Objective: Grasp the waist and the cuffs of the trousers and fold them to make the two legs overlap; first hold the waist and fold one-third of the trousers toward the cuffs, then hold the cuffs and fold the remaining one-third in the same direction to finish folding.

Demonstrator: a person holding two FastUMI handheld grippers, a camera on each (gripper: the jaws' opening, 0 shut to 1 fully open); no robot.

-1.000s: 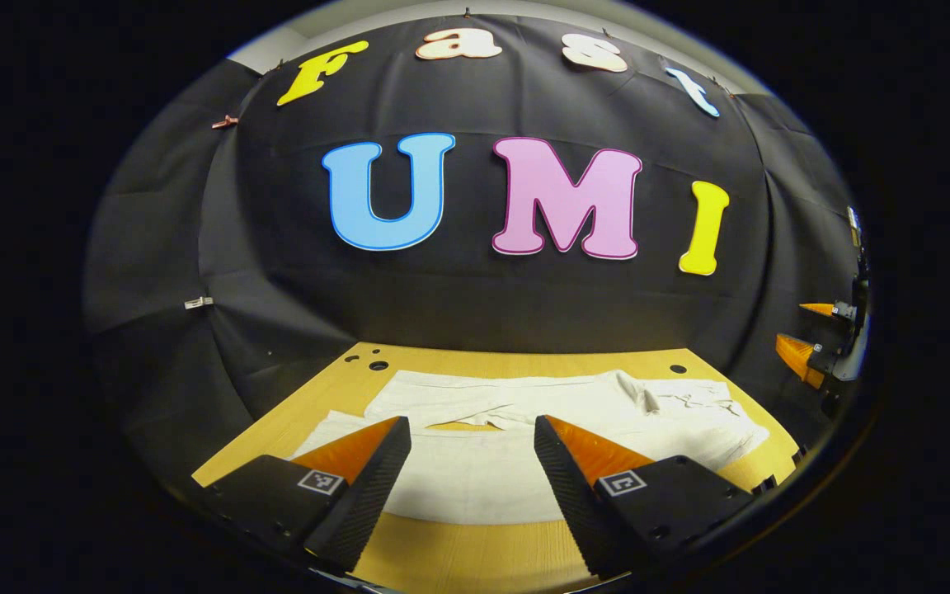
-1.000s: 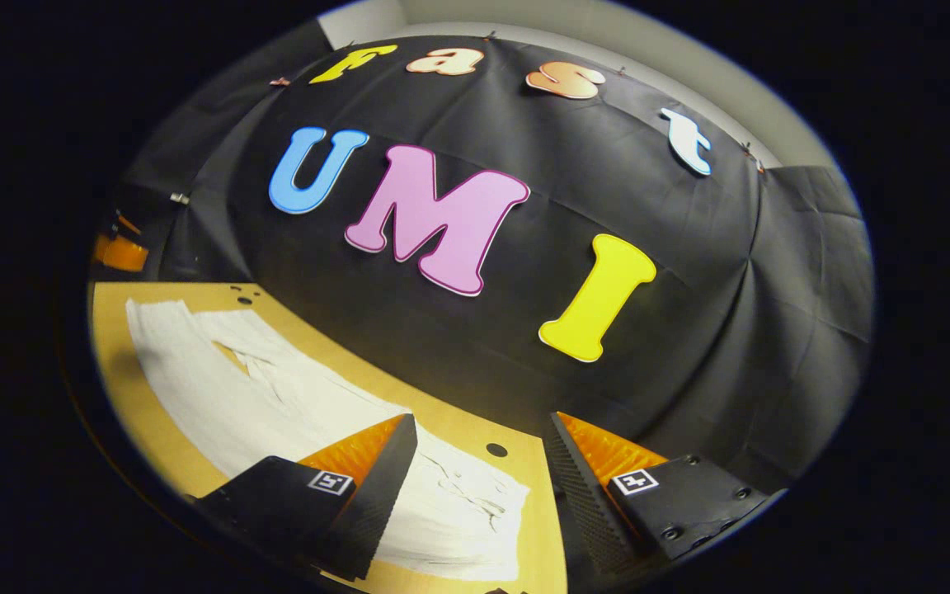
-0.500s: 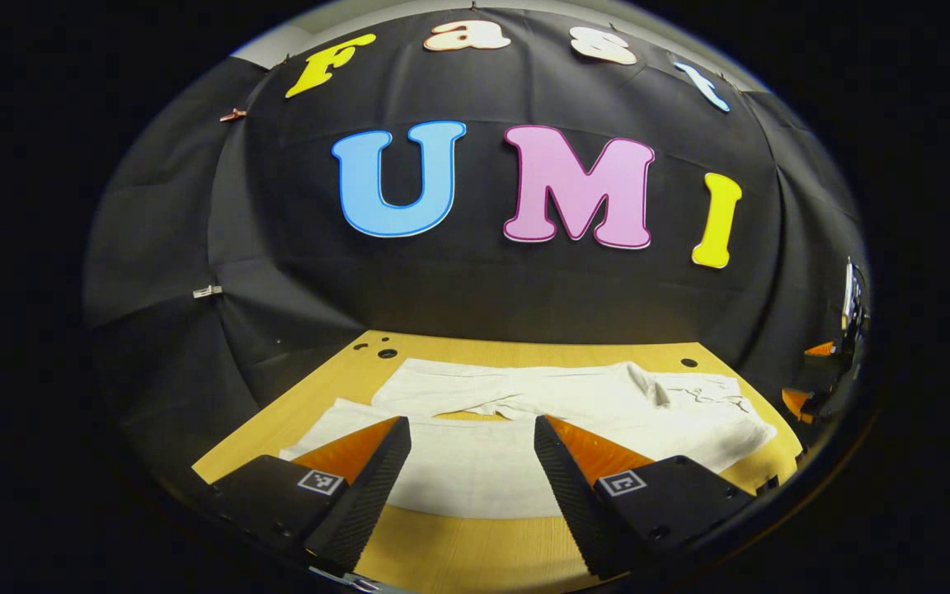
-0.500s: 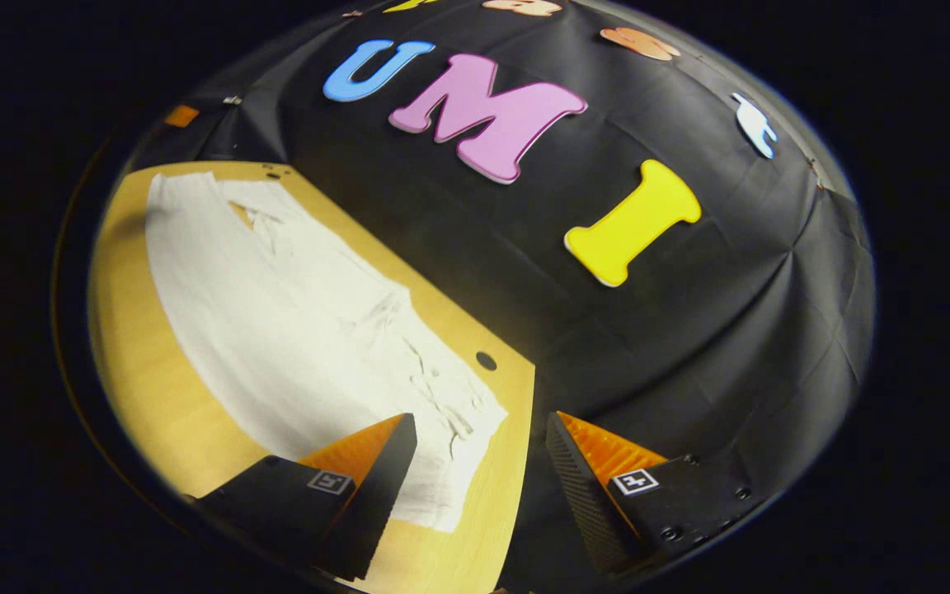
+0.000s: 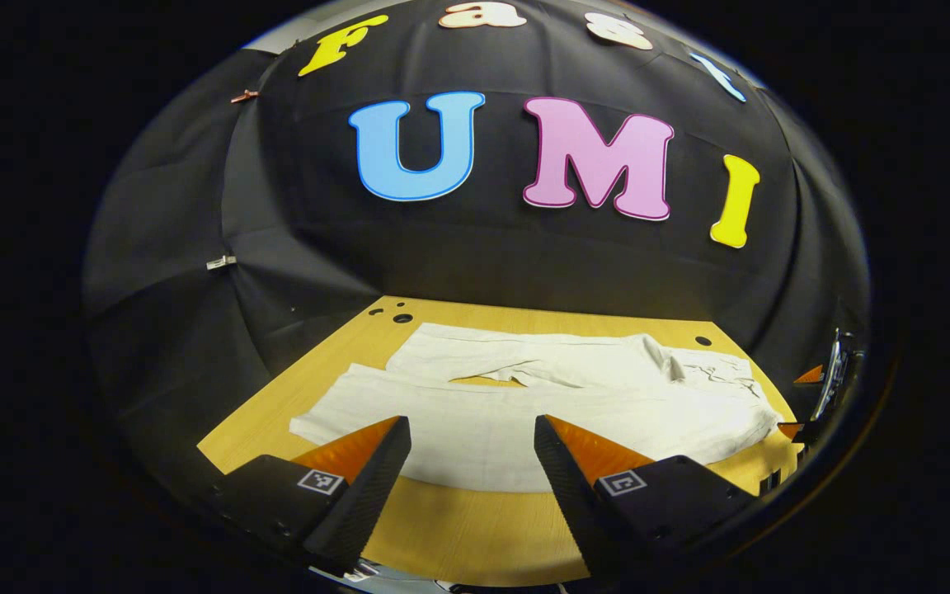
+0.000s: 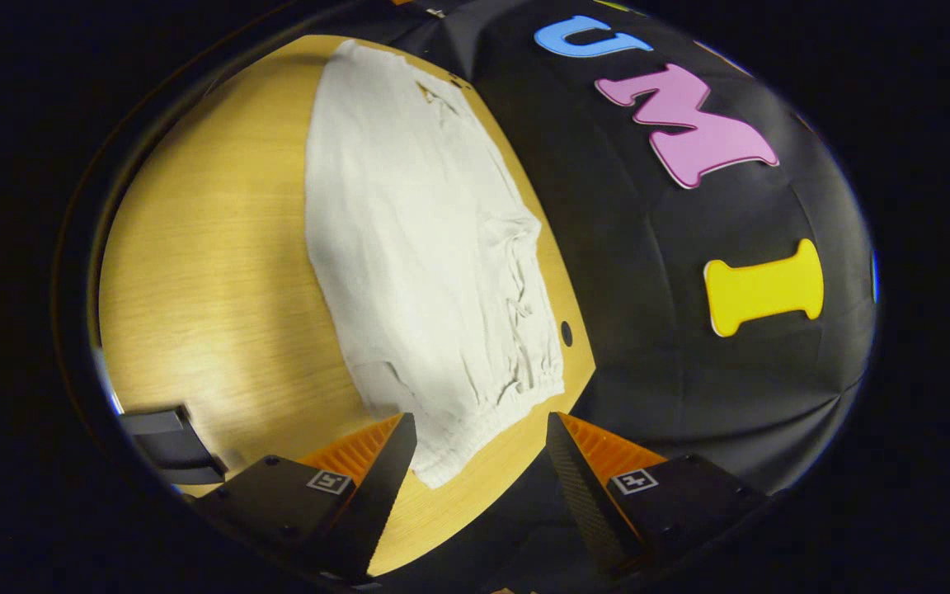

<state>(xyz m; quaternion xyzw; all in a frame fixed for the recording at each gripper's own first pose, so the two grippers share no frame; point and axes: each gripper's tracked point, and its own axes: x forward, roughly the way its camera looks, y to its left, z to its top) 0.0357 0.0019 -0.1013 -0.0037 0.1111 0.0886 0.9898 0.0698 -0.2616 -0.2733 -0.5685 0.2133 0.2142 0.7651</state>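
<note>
White trousers lie flat on the wooden table, legs spread slightly apart, cuffs to the left and waist to the right. My left gripper is open and empty above the near leg's front edge. In the right gripper view the gathered waist of the trousers lies just ahead of my right gripper. That gripper is open with nothing between its fingers, over the table corner. The right gripper also appears at the far right edge of the left gripper view, beside the waist.
Small round holes mark the table's far corners, one close to the waist. The black cloth wall stands right behind the table. A dark flat object sits at the table's near edge; I cannot tell what it is.
My right gripper has tipped down and rolled, and the waist now lies just in front of its fingers. My left gripper has drawn back a little toward the table's front edge.
</note>
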